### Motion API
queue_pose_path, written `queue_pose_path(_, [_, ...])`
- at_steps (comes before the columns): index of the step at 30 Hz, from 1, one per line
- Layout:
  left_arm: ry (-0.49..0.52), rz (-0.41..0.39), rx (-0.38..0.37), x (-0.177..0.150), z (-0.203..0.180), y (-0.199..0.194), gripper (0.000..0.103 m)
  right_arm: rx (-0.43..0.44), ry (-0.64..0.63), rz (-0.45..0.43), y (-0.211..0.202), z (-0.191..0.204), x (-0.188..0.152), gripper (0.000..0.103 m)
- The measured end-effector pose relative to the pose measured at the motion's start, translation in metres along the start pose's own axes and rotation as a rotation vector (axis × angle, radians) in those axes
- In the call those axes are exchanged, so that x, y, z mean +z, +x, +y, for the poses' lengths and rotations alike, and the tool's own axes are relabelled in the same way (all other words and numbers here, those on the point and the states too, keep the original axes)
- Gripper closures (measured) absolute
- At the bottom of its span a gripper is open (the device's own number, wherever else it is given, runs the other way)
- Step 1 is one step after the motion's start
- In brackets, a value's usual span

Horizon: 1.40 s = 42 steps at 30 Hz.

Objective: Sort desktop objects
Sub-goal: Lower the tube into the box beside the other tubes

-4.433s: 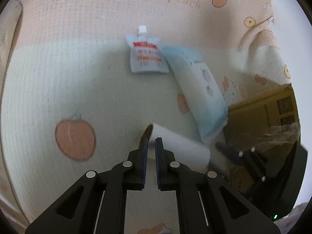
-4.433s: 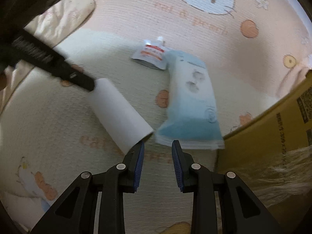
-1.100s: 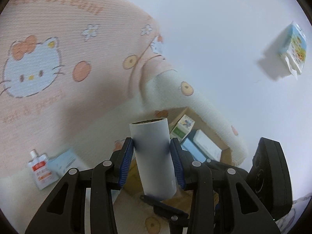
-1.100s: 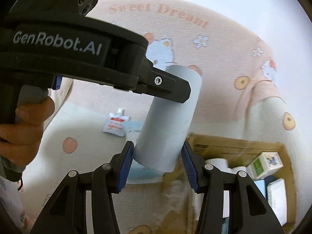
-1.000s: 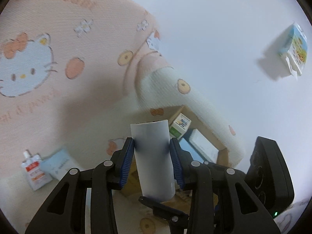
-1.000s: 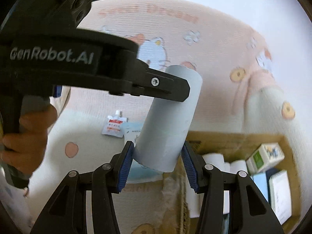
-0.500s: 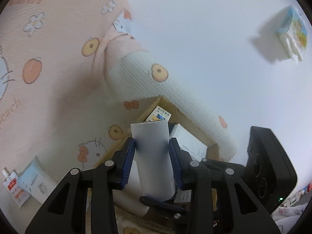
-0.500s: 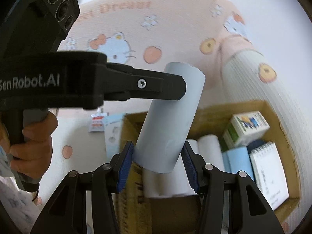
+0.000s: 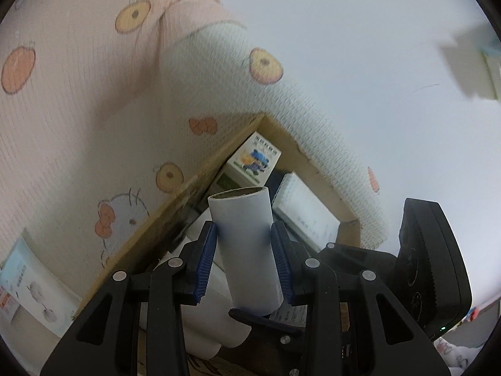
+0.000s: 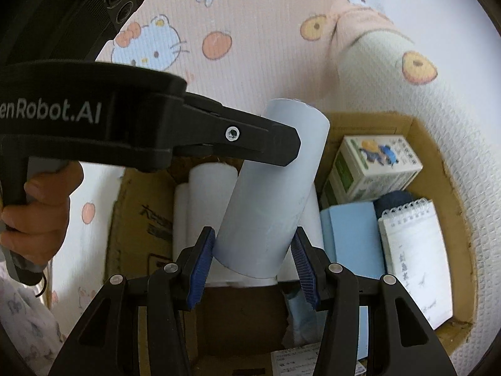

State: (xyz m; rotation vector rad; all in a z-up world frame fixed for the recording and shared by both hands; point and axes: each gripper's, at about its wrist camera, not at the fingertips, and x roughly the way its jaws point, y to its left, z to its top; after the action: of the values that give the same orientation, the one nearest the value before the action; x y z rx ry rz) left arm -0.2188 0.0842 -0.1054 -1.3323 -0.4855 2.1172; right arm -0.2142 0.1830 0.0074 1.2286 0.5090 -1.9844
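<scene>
Both ribbed-padded grippers, left gripper (image 9: 244,263) and right gripper (image 10: 253,266), clamp one smooth white paper roll (image 10: 275,194) over cardboard box (image 10: 438,156).

Inside the cardboard box (image 10: 438,169), rolls (image 10: 206,194) are laid left, a carton (image 10: 375,169) behind, a notepad (image 10: 416,260) right.
</scene>
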Motion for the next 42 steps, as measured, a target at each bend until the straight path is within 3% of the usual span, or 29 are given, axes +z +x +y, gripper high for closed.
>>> queue_pose_path(9, [0.001,0.093,0.04,-0.003,0.014,0.018,0.069,0.105,0.039,0.039,0.008,-0.023,0.002,0.055])
queue_pose_path(16, [-0.001,0.11,0.04,-0.005,0.018,0.021,0.069,0.147,0.051,0.065,0.009,-0.035,0.004,0.055])
queue_pose_path(21, [0.058,0.092,0.032,-0.002,0.008,0.017,0.069,0.166,0.075,0.084,0.003,-0.041,0.005,0.055])
queue_pose_path(31, [0.203,0.02,0.118,0.01,-0.017,0.019,0.068,0.122,0.092,0.048,-0.016,-0.047,0.016,0.055])
queue_pose_path(34, [0.251,0.007,0.141,0.011,-0.025,0.022,0.072,0.099,0.115,0.047,-0.017,-0.054,0.019,0.055])
queue_pose_path(38, [0.312,0.034,0.143,0.012,-0.034,0.033,0.073,0.061,0.15,0.05,-0.017,-0.065,0.022,0.054])
queue_pose_path(42, [0.286,0.089,0.161,0.009,-0.026,0.043,0.073,0.023,0.154,0.049,-0.017,-0.07,0.025,0.052])
